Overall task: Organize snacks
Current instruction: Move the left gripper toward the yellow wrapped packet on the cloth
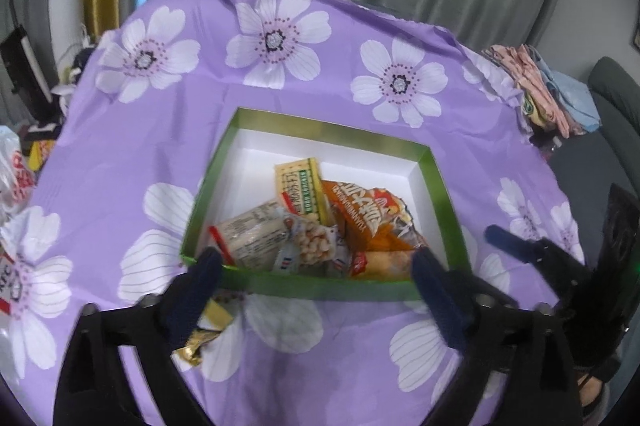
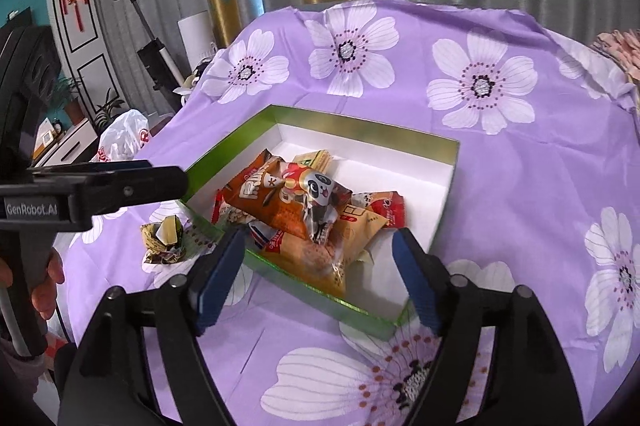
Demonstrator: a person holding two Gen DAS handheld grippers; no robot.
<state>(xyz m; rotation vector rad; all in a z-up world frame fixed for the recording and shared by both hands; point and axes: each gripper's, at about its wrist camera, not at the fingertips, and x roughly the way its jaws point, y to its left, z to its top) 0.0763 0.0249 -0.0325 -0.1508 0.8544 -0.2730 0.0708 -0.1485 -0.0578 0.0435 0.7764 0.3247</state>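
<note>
Snacks (image 2: 304, 210) lie heaped in a green-rimmed box (image 2: 448, 186) on the purple flowered tablecloth (image 2: 520, 194). Both the left gripper (image 1: 316, 266) and the right gripper (image 2: 320, 266) hover at the box's near wall, jaws spread wide and empty. A crumpled gold wrapper (image 2: 164, 238) sits just outside the box's left corner. Beyond the table's left edge a white plastic bag (image 2: 124, 138) slumps.

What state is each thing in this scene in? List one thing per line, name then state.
green box: lidless, partly filled.
snack packets: piled in the box's near end.
gold wrapper: crumpled, on the cloth outside the box.
left gripper: open, holding nothing.
right gripper: open, holding nothing.
</note>
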